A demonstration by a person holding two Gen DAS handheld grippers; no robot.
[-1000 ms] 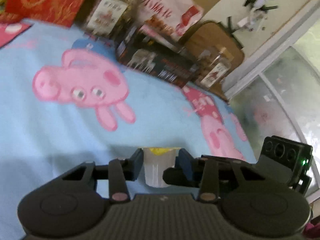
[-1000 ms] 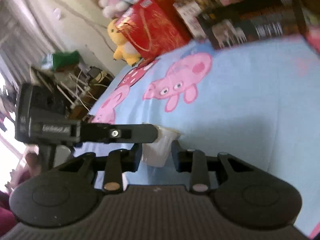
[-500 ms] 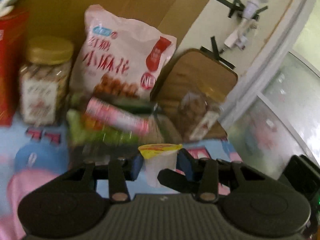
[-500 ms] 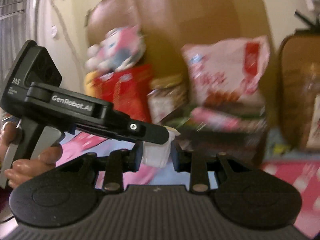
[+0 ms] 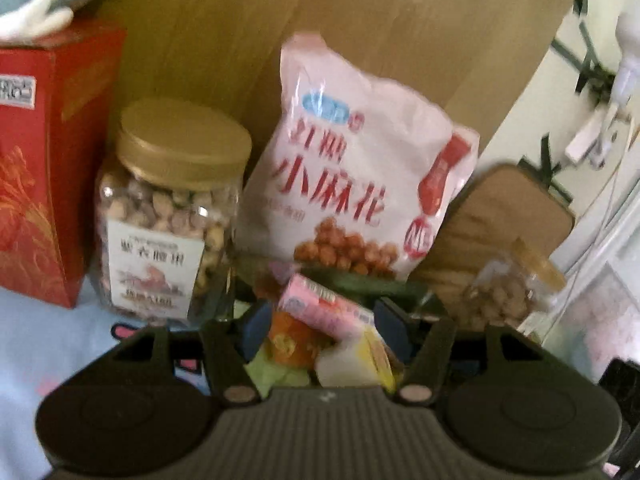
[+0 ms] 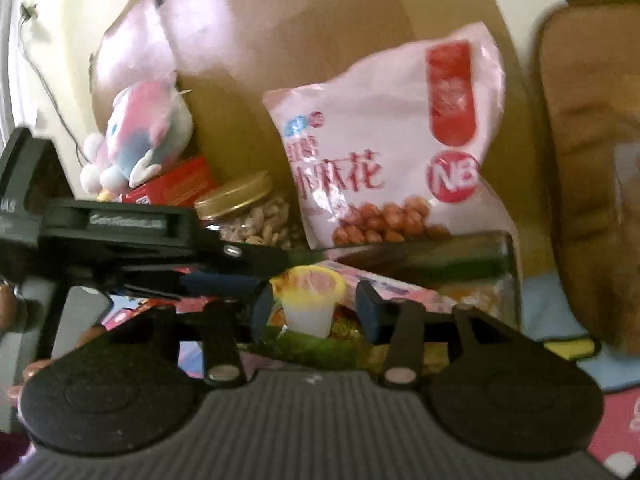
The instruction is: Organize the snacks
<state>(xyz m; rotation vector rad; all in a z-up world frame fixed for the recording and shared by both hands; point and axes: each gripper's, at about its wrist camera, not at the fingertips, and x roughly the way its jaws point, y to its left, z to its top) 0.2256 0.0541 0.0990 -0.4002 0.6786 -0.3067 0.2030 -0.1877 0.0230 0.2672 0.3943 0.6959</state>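
Note:
A small jelly cup with a yellow-rimmed lid (image 5: 352, 364) lies tilted on the heap of snacks in a clear box, between the spread fingers of my left gripper (image 5: 324, 332), which is open. In the right wrist view the same cup (image 6: 310, 300) stands upright on the snacks between the spread fingers of my right gripper (image 6: 314, 308), also open. The left gripper's body (image 6: 120, 232) reaches in from the left of that view. A pink wrapped snack (image 5: 324, 308) lies just behind the cup.
Behind the clear snack box (image 6: 460, 264) stand a pink snack bag (image 5: 352, 168), a gold-lidded nut jar (image 5: 168, 216), a red box (image 5: 44, 160) and a second jar (image 5: 516, 292). A cardboard sheet (image 5: 320, 20) backs them. A plush toy (image 6: 144, 136) sits on the red box.
Both grippers carried the jelly cup from the blue blanket up to the snack box. Their jaws have opened and the cup now rests on the snacks.

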